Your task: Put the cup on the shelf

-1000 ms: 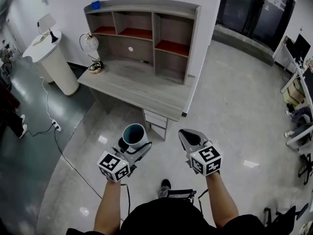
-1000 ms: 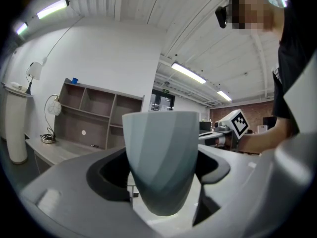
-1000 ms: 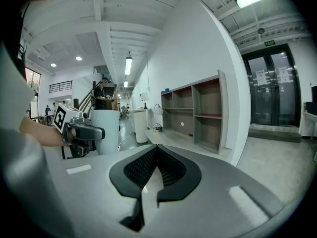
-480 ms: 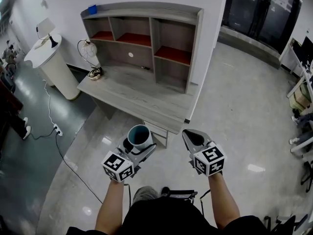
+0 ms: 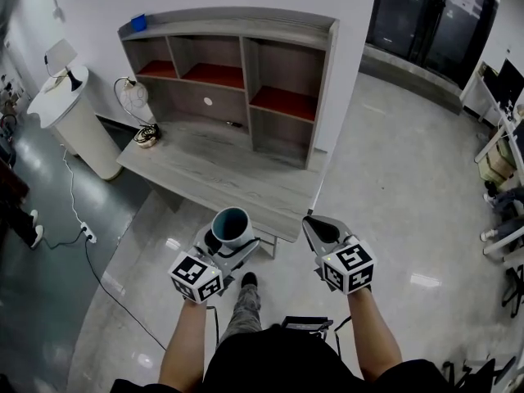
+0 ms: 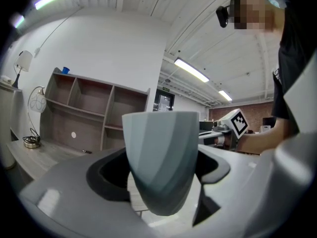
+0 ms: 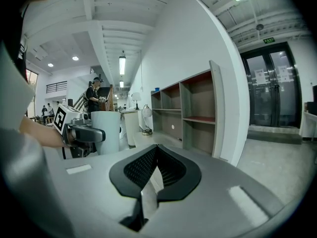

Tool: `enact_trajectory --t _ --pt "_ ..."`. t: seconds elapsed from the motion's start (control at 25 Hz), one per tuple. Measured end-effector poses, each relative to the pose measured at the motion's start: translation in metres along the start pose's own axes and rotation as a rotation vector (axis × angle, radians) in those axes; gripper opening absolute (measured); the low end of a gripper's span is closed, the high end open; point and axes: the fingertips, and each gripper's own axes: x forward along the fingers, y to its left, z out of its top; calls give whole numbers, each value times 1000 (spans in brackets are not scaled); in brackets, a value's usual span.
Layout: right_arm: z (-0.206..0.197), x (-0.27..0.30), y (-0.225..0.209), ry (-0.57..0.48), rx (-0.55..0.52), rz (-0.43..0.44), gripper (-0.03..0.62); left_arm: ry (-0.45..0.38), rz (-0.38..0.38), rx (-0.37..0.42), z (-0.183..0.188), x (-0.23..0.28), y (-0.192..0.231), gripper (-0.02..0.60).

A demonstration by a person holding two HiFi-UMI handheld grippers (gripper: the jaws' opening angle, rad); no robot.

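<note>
Holding a gripper in each hand, a person stands on a glossy grey floor [image 5: 385, 178] and faces a grey wooden desk set against a white wall. The left gripper [image 5: 232, 241] grasps a pale grey-blue cup [image 5: 230, 223] with a dark teal inside. The cup stands upright, mouth up, and its lower body is pinched between the two jaws. The left gripper view shows the jaw pads pressed against the cup's sides. From the head view the cup hangs in the air at the near edge of the desk surface [image 5: 221, 170], not resting on it. The right gripper [image 5: 314, 228] is level with the left and just to its right. Its jaws are clenched together with nothing between them. At the far side of the surface rises the shelf [image 5: 278, 64], an open unit of several compartments, some with red floors. A small blue object [image 5: 138, 22] sits on the shelf's top at the far left. A wire-globe lamp [image 5: 133, 97] stands on the left end of the surface. Left of the desk is a white pedestal [image 5: 74, 125], and dark glass doors [image 5: 434, 23] fill the far right.
</note>
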Motion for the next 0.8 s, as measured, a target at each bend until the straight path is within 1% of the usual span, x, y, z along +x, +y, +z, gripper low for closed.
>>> enact_trajectory --t 0.2,0.36,0.56,0.8 --pt "18 39 -23 -2 -5 -36 11 -14 -33 -6 12 31 43 369" --pt "34 77 -40 -3 1 -68 12 -3 -68 -2 22 53 83 368" --pt "57 121 -58 -9 18 -106 11 5 -95 0 40 78 139 368" --pt "68 163 -77 -6 31 -157 12 9 -150 -2 49 107 182 370"
